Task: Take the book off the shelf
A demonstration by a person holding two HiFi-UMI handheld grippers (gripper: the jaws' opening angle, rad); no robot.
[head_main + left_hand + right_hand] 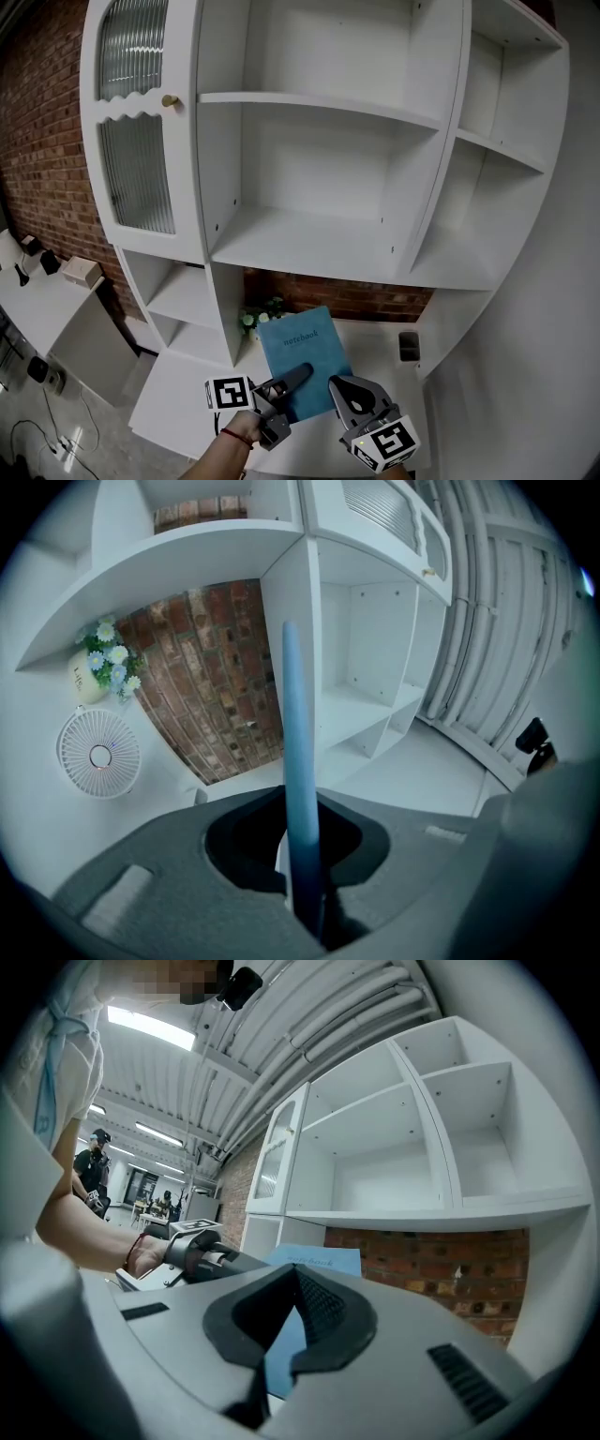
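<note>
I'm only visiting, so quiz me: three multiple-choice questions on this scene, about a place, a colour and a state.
1. Where is the book? A on the top shelf; B on the floor; C in the jaws of the left gripper.
2. Its cover? A blue; B red; C green.
3. The jaws of the right gripper are? A wide apart; B together, empty; C gripping a cup.
Answers: 1 C, its edge stands clamped between those jaws; 2 A, blue in every view; 3 B, they meet with nothing between.

Head view from above toward shelf (319, 101); gripper views close along jaws (book (305, 361) in all)
</note>
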